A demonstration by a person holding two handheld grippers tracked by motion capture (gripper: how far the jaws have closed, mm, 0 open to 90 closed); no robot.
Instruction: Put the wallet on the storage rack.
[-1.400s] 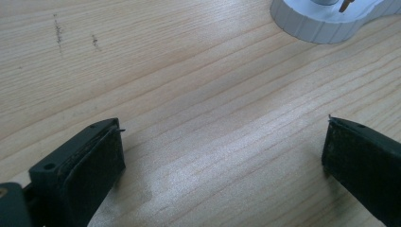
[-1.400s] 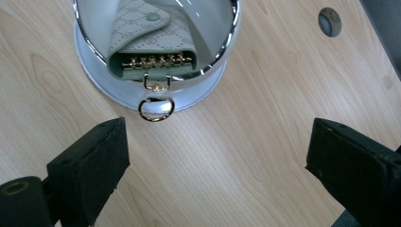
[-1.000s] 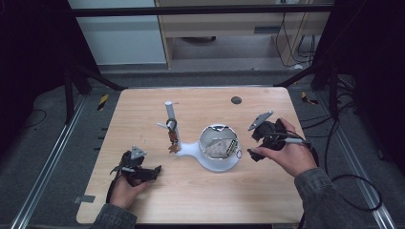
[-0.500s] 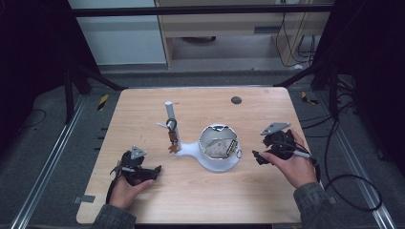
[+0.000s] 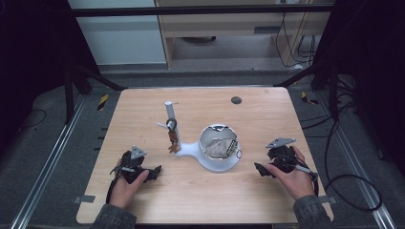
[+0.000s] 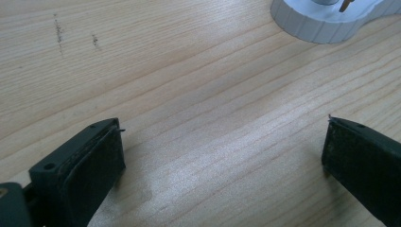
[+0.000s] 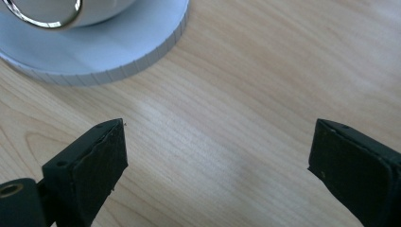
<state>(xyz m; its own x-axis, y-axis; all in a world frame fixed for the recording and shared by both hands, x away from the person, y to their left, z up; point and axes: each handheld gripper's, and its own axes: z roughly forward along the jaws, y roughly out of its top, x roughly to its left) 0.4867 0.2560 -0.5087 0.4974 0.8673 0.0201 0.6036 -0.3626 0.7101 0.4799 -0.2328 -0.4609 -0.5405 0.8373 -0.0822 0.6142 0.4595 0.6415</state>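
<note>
both the left gripper [image 5: 155, 170] and the right gripper [image 5: 258, 167] rested on the table [image 5: 267, 119] with jaws apart and empty, flanking the untouched white stand [image 5: 217, 160] at centre, so all handling remained.

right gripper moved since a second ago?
Yes. The right gripper has come down and toward the person, from beside the far rim of the white stand to the table near its base; its jaws have just been opening, with nothing between them.
</note>
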